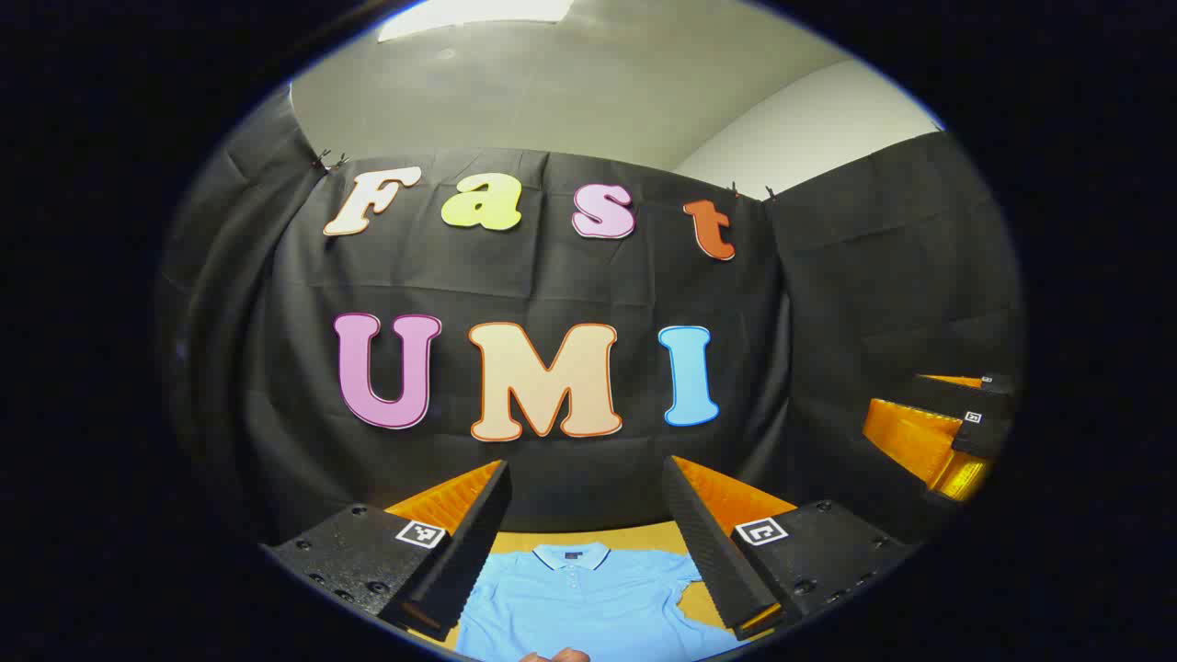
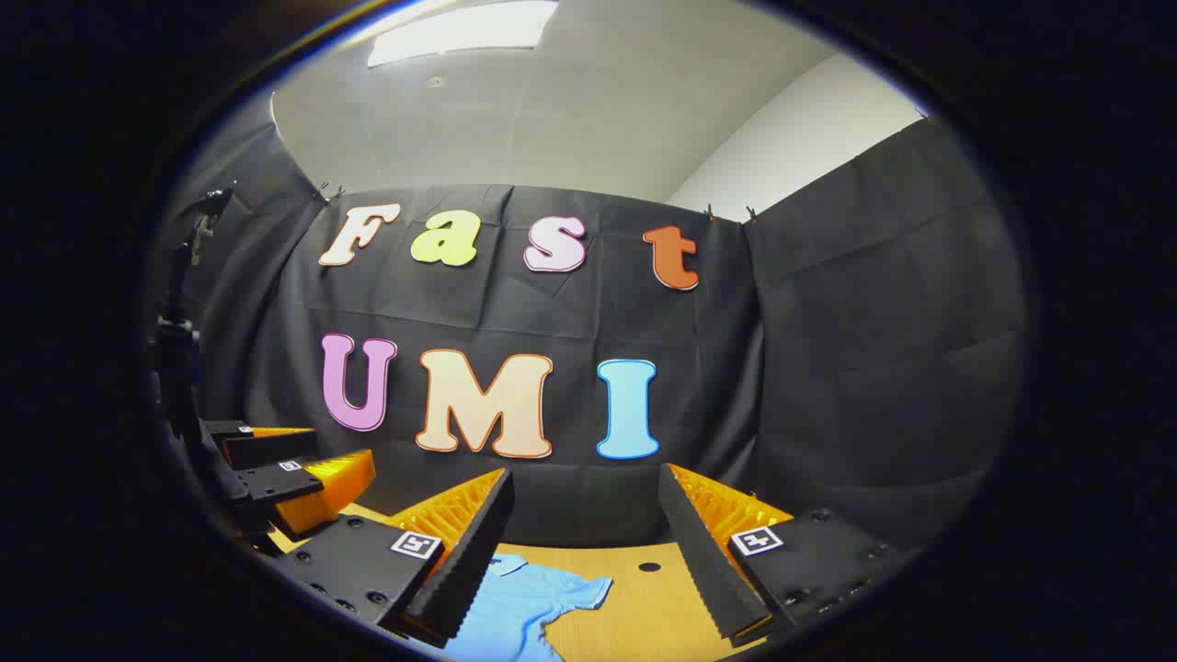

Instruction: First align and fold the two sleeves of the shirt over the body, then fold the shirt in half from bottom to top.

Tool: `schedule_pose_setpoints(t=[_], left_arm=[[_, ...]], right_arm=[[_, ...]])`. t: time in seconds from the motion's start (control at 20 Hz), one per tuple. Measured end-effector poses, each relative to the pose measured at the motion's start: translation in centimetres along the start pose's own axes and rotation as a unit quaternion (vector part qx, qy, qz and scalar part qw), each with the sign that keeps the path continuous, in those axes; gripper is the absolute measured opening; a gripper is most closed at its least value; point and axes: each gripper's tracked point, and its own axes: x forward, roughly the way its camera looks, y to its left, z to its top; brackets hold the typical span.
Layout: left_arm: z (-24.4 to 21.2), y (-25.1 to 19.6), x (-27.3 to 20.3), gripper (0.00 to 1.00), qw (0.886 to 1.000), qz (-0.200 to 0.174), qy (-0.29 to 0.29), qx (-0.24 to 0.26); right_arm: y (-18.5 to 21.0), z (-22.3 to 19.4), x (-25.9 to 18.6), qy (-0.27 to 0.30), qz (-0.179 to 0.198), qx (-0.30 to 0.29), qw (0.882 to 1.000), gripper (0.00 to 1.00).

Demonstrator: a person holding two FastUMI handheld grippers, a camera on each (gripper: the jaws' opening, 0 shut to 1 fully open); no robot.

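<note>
one shirt (image 1: 588, 602) on one table (image 2: 644, 607), two wide-apart grippers (image 1: 585, 478) (image 2: 586, 483) above

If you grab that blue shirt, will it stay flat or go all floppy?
Probably floppy: the blue shirt is thin cloth lying flat, its sleeve already rumpled. Likely light, so a pinch lifts one part while the rest drags on the wooden table.
</note>
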Motion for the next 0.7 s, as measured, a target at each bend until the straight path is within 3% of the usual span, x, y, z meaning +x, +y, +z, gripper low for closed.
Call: schedule_pose_setpoints(t=[0.7], left_arm=[[-0.7, 2.5, 2.0, 0.98, 1.000, 0.011, 0.004, 0.009]], right_arm=[[1.8, -1.4, 1.9, 0.025, -0.003, 0.025, 0.999, 0.98]])
